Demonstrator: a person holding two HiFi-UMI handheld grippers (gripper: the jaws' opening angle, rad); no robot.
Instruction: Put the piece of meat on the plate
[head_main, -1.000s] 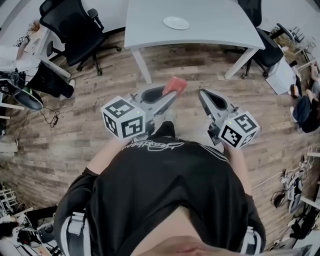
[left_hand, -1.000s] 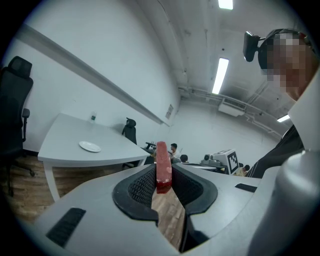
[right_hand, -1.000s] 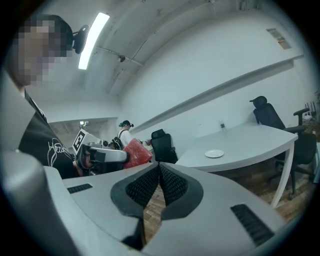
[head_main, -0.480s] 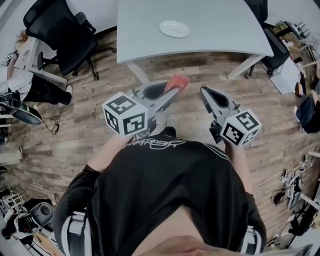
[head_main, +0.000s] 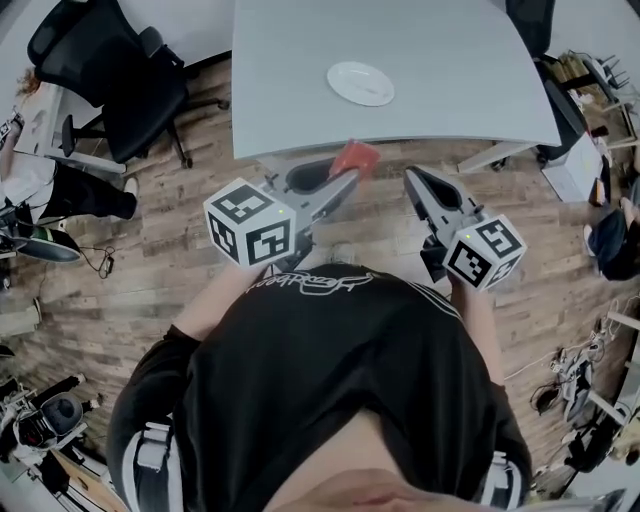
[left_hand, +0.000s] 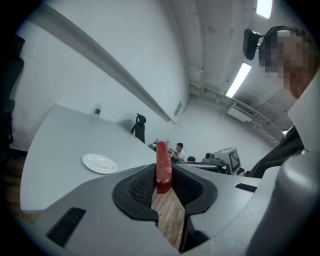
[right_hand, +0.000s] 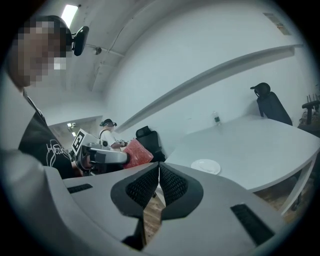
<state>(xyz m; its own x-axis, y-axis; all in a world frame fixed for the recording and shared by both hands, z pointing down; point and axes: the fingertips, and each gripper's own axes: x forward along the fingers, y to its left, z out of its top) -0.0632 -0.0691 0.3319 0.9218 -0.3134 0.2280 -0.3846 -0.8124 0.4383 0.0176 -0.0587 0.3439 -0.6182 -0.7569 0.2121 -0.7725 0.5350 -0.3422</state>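
A flat red piece of meat (head_main: 354, 158) stands on edge between the pads of my left gripper (head_main: 345, 172), which is shut on it just short of the grey table's (head_main: 300, 60) near edge. In the left gripper view the meat (left_hand: 163, 167) rises upright from the jaws (left_hand: 162, 180). The white plate (head_main: 361, 83) lies bare on the table beyond, left of the meat in that view (left_hand: 99, 163). My right gripper (head_main: 412, 175) hovers alongside, shut and holding nothing (right_hand: 159, 175). Its view shows the meat (right_hand: 137, 152) and the plate (right_hand: 205, 166).
A black office chair (head_main: 120, 70) stands left of the table and another (head_main: 530, 20) at its far right corner. White table legs (head_main: 500, 155) reach down to the wooden floor (head_main: 150, 240). Bags and cables litter the right edge (head_main: 600, 230). A seated person (head_main: 30, 170) is at far left.
The table and plate have come closer and lower in the head view as both grippers were carried forward together. The meat stays clamped in the left gripper.
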